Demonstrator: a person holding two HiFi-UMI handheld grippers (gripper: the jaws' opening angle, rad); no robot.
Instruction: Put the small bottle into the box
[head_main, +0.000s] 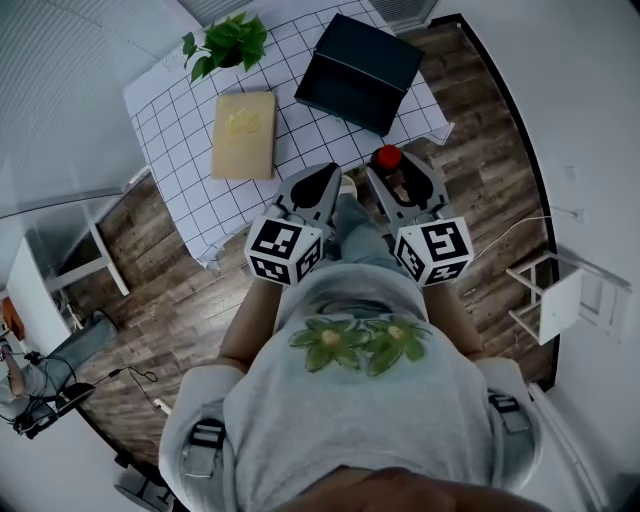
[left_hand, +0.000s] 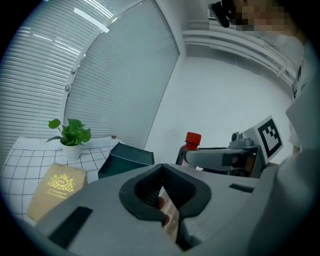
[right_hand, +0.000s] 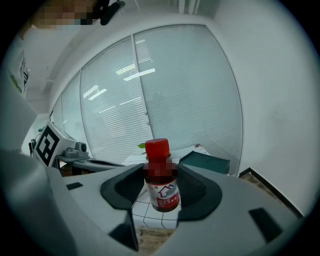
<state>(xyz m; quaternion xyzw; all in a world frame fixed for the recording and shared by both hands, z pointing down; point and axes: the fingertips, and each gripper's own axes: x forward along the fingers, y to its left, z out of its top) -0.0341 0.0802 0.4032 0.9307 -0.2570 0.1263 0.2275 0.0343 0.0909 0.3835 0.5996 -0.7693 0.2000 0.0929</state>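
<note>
Your right gripper (head_main: 397, 175) pinches the small bottle (right_hand: 161, 185) upright in its jaws, well short of the box (head_main: 360, 70) on the counter (head_main: 170, 110), ready for carrying, while your left gripper's (head_main: 338, 182) jaws rest pressed together.

From the head view, the right gripper (head_main: 398, 178) hides all but the top of the small bottle (head_main: 388, 157). In the right gripper view, the bottle's label print is too small to read. In the left gripper view, the brownish strip (left_hand: 170, 216) in the slit between the left gripper's (left_hand: 160, 168) pressed-together jaws cannot be identified. The tan book's (head_main: 244, 133) gold lettering is illegible.
</note>
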